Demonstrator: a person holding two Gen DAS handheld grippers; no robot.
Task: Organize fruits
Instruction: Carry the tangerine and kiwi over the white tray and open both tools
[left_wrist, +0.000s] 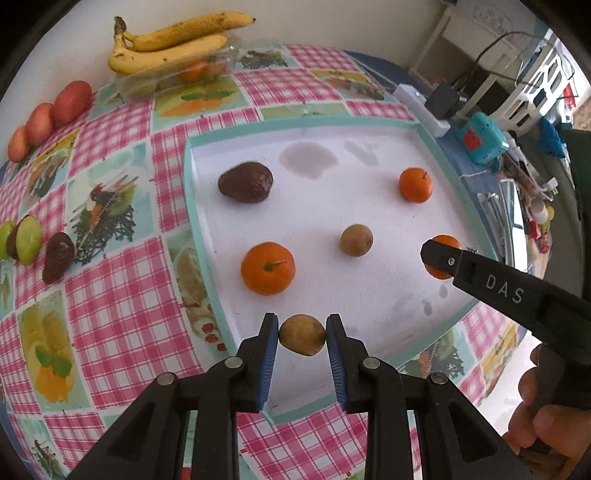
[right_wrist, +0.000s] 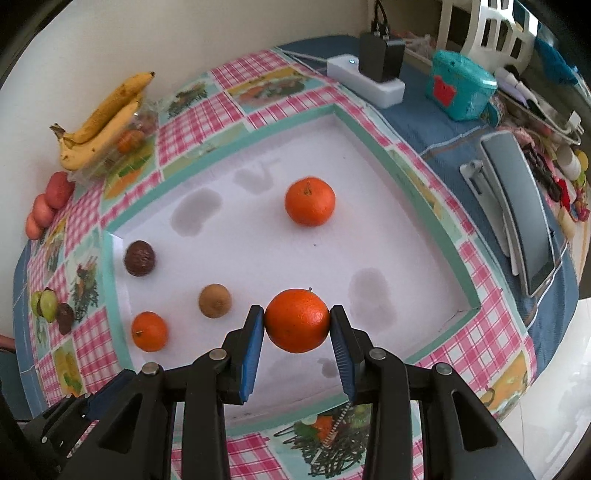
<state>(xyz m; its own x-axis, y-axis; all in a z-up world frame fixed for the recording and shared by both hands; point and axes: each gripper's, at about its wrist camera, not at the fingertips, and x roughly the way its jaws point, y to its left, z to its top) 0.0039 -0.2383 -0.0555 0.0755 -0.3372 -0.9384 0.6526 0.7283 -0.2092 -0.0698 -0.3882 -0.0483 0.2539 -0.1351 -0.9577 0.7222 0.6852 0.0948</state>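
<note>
My left gripper (left_wrist: 302, 334) is shut on a small brown round fruit (left_wrist: 302, 335) above the near edge of the white tray (left_wrist: 388, 314). My right gripper (right_wrist: 297, 321) is shut on an orange (right_wrist: 297, 320), held over the tray (right_wrist: 406, 258); it shows in the left wrist view (left_wrist: 443, 256) at the right. On the tray lie two more oranges (left_wrist: 268, 273) (left_wrist: 415, 184), another brown round fruit (left_wrist: 356, 240) and a dark avocado (left_wrist: 245, 182).
On the checked tablecloth (left_wrist: 110, 314): bananas (left_wrist: 166, 44) on a clear box, red fruits (left_wrist: 70, 101) at the far left, green fruits (left_wrist: 27, 240) and a dark avocado (left_wrist: 58, 256). A power strip (right_wrist: 365, 79), a teal box (right_wrist: 458, 90) and clutter lie at the right.
</note>
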